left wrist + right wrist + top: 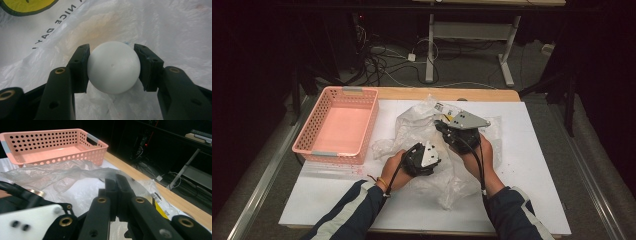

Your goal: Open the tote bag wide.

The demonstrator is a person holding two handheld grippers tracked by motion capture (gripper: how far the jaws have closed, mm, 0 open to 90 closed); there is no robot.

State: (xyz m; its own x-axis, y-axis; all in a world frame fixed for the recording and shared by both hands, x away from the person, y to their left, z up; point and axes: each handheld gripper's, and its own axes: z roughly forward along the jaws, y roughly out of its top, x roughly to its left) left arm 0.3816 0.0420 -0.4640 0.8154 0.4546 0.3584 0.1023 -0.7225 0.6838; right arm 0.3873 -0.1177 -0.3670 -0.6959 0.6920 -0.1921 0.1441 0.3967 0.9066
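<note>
Two pads of the left gripper [112, 67] clamp a white ball [113, 67] at 9 and 3 o'clock, half open, over the plastic bag [160, 27]. The right gripper [117, 187] is pinched shut on the bag's edge. Judged best: keep that pinch taut, lift the ball straight out, then carry it toward the basket [339, 125] at 10 o'clock on the worktop [532, 165].

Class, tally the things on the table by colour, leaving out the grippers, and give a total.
White: 1, the ball
Pink: 1, the basket
Clear: 1, the plastic bag
Total: 3
</note>
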